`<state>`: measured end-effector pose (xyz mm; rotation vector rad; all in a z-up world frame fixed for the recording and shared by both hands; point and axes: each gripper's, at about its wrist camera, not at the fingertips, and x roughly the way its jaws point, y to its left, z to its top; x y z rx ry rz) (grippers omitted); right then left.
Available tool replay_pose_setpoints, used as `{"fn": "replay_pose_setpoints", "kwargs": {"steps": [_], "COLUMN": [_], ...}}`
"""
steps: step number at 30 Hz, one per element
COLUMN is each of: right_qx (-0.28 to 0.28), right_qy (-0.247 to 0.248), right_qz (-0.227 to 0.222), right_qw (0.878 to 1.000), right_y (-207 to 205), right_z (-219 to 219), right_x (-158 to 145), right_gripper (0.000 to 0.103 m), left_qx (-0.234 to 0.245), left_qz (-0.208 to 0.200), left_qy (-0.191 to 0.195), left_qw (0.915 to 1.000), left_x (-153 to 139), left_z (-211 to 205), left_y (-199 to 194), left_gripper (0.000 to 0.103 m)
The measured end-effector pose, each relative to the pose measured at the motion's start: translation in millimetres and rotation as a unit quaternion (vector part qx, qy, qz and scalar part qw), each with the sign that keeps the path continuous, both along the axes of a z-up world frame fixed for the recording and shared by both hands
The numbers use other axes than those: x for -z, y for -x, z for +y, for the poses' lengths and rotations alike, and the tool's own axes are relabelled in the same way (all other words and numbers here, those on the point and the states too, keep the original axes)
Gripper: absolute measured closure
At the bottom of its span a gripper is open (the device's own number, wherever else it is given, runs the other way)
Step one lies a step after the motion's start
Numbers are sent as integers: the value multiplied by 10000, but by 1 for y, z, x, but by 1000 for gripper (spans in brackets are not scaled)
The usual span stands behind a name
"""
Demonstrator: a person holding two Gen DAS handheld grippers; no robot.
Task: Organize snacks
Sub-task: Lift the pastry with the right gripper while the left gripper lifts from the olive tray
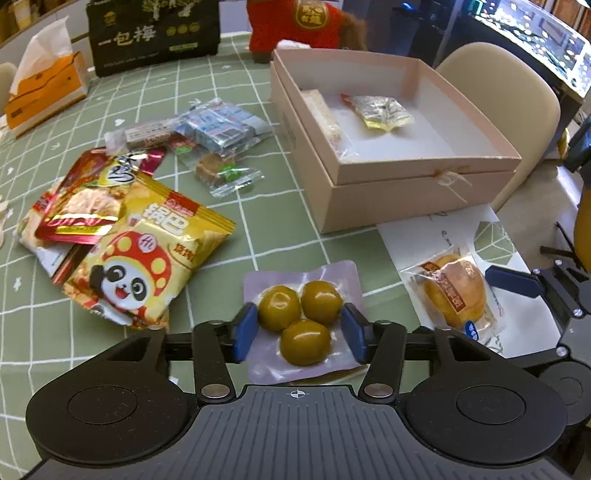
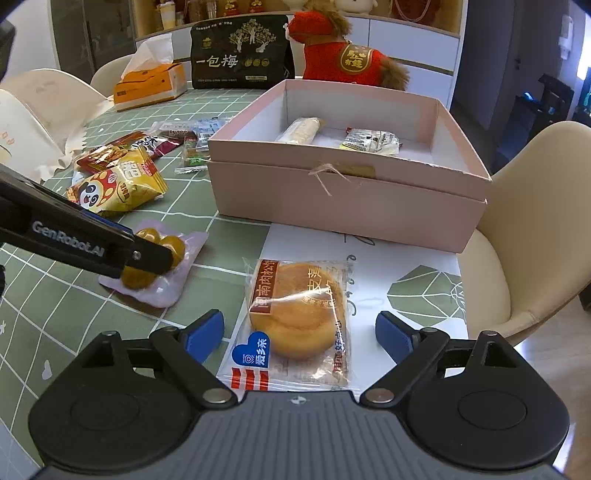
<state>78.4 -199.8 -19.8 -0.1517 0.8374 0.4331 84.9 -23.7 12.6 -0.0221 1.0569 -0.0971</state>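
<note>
A vacuum pack of three green plums (image 1: 301, 317) lies on the green checked tablecloth. My left gripper (image 1: 300, 332) straddles it, blue pads touching the pack's sides, closed on it; the pack also shows in the right wrist view (image 2: 162, 254). A wrapped round pastry (image 2: 299, 317) lies on a white paper sheet. My right gripper (image 2: 300, 334) is open, one finger either side of the pastry, not touching. The pink open box (image 2: 347, 192) behind holds a wrapped roll (image 2: 301, 131) and a small packet (image 2: 369, 142).
Loose snacks lie at left: a yellow panda bag (image 1: 147, 254), a red packet (image 1: 79, 206), blue-wrapped candies (image 1: 218, 123) and a small cake (image 1: 221, 170). A tissue box (image 1: 44, 96), black gift bag (image 1: 155, 33), red plush (image 2: 343, 55) and beige chair (image 2: 532, 236) surround the table.
</note>
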Motion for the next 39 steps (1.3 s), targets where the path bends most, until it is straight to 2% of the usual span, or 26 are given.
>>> {"fn": "replay_pose_setpoints", "kwargs": {"steps": [4, 10, 13, 15, 17, 18, 23, 27, 30, 31, 32, 33, 34, 37, 39], "right_qx": [-52, -37, -3, -19, -158, -268, -441, -286, -171, -147, -132, -118, -106, -93, -89], "right_qy": [16, 39, 29, 31, 73, 88, 104, 101, 109, 109, 111, 116, 110, 82, 75], "right_qz": [28, 62, 104, 106, 72, 108, 338, 352, 282, 254, 225, 189, 129, -25, -78], "right_qw": [10000, 10000, 9999, 9999, 9998, 9995, 9984, 9989, 9994, 9995, 9996, 9997, 9998, 9999, 9999], "right_y": [-4, -4, -4, -5, -2, -2, 3, 9, 12, 13, 13, 13, 14, 18, 19], "right_z": [2, 5, 5, 5, 7, 7, 3, -12, -22, -25, -27, -29, -31, -36, -38], "right_x": [0, -1, -2, -4, -9, -10, -15, -22, -30, -33, -36, -39, -44, -56, -61], "right_gripper": [12, 12, 12, 18, 45, 48, 48, 48, 48, 48, 48, 48, 48, 48, 48], "left_qx": [142, -81, -63, -58, -19, 28, 221, 300, 347, 339, 318, 315, 263, 182, 102], "left_qz": [-91, -171, -177, -223, -278, -344, -524, -485, -553, -593, -660, -725, -826, -1139, -1191], "left_qy": [-100, -15, -173, -252, -273, -240, -393, -106, -60, -38, -21, 22, 117, 252, 349], "left_qw": [9998, 9998, 9997, 9994, 9992, 9991, 9976, 9983, 9979, 9977, 9973, 9969, 9962, 9930, 9922], "left_x": [1, 2, 3, 3, 3, 2, 1, -2, -5, -7, -11, -16, -23, -47, -56], "left_z": [-4, -2, -8, -10, -11, -10, -13, -12, -15, -16, -17, -16, -15, -12, -9], "left_y": [-2, -14, -15, -14, -11, -8, 10, 33, 54, 59, 65, 69, 72, 72, 66], "left_gripper": [42, 39, 39, 38, 44, 46, 52, 52, 52, 55, 91, 100, 91, 92, 92]}}
